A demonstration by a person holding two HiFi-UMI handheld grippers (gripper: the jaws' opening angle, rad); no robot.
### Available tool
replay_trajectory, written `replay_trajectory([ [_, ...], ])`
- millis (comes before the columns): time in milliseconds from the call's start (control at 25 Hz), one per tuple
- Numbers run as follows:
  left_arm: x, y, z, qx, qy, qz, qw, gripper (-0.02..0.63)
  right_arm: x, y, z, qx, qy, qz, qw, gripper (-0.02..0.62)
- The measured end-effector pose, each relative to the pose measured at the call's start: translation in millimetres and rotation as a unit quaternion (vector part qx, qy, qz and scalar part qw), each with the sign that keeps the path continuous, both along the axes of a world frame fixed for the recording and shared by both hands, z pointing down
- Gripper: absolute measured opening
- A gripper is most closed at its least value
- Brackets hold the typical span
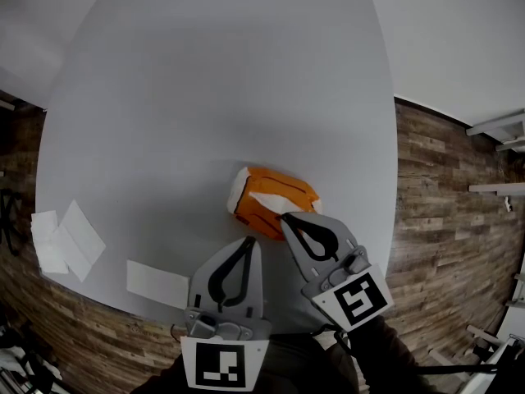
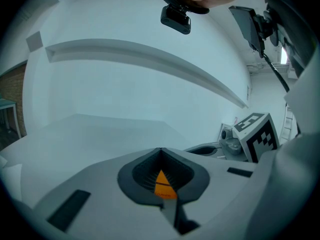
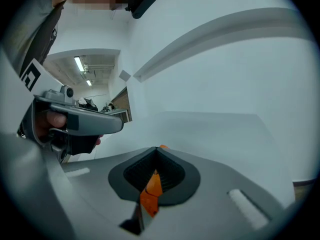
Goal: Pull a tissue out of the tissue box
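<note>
Pale grey round-cornered table [image 1: 221, 80]: orange tissue box [image 1: 271, 199] front-centre, 1 white tissue sheet [image 1: 156, 284] front-left, loose cluster [image 1: 70, 240] at left edge.

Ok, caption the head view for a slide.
Left gripper and right gripper, both shut, point at an orange tissue pack on a white table.

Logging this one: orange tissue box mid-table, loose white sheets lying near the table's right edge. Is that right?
Not quite. The head view shows the loose white sheets near the left edge of the table; the orange tissue box is mid-table as you say.
</note>
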State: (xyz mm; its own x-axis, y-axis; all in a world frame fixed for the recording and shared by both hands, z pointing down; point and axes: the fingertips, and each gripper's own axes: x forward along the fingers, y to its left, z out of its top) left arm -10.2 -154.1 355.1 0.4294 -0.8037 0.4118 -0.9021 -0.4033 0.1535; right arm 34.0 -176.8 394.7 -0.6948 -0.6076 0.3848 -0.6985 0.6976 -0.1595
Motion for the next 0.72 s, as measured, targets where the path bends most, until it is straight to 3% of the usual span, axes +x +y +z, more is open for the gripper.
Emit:
replay_trajectory([
  [400,3,11,-3,0.004,-0.001,0.007,1.0000,0.000,-3,16,1,-0.003,0.000,-0.002,1.000,0.002],
  [720,9,15,-5,0.002,0.002,0.010,0.9999,0.000,11,14,-2,0.005,0.008,0.026,1.000,0.021],
])
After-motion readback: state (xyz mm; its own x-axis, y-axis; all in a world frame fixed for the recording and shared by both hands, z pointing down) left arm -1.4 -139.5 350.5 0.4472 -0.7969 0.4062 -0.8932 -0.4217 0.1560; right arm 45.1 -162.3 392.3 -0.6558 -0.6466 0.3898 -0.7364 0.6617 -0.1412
